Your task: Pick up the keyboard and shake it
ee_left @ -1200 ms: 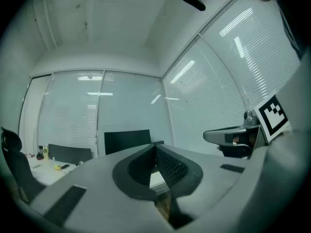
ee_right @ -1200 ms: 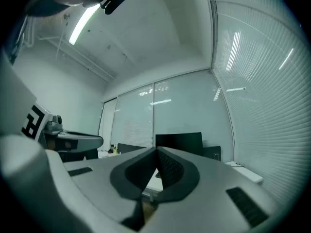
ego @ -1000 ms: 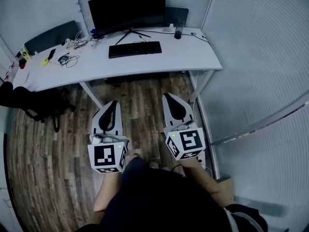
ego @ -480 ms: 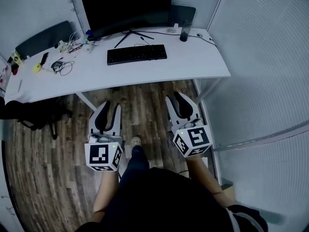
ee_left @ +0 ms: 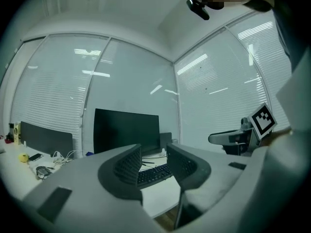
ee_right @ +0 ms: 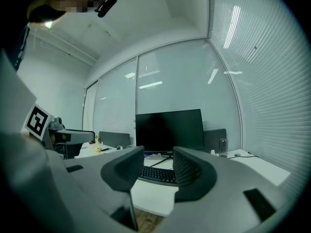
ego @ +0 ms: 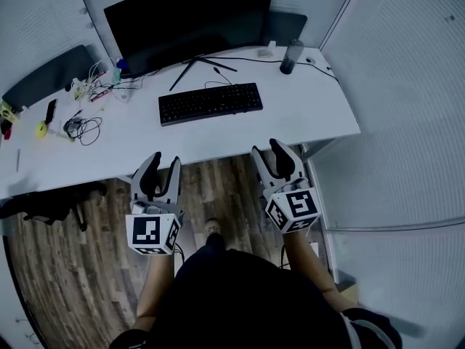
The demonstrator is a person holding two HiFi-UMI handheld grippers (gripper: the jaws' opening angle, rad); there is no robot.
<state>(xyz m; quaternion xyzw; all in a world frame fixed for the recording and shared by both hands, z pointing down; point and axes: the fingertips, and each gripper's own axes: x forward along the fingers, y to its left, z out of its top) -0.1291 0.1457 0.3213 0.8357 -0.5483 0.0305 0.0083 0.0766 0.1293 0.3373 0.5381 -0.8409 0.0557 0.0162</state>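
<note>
A black keyboard [ego: 211, 102] lies on the white desk [ego: 305, 115] in front of a dark monitor [ego: 189, 17]. Both grippers hover at the desk's near edge, well short of the keyboard. My left gripper [ego: 160, 167] is to the keyboard's near left, its jaws opening with nothing between them. My right gripper [ego: 272, 155] is to the near right, jaws opening too and empty. In the left gripper view the keyboard [ee_left: 154, 173] shows through the gap of my left gripper [ee_left: 154, 155]. The right gripper view shows the keyboard [ee_right: 158, 174] beyond my right gripper [ee_right: 158, 160].
A dark bottle [ego: 289, 57] stands at the desk's back right. Cables [ego: 78, 126], a phone [ego: 50, 110] and a yellow object [ego: 41, 129] lie on the left part. A second dark screen [ego: 51, 75] stands at far left. Glass partitions close in the right side. Wooden floor [ego: 65, 267] lies below.
I have come nearer the desk, so the keyboard and monitor look larger. Both grippers moved forward to the desk edge, and their jaws have parted from shut.
</note>
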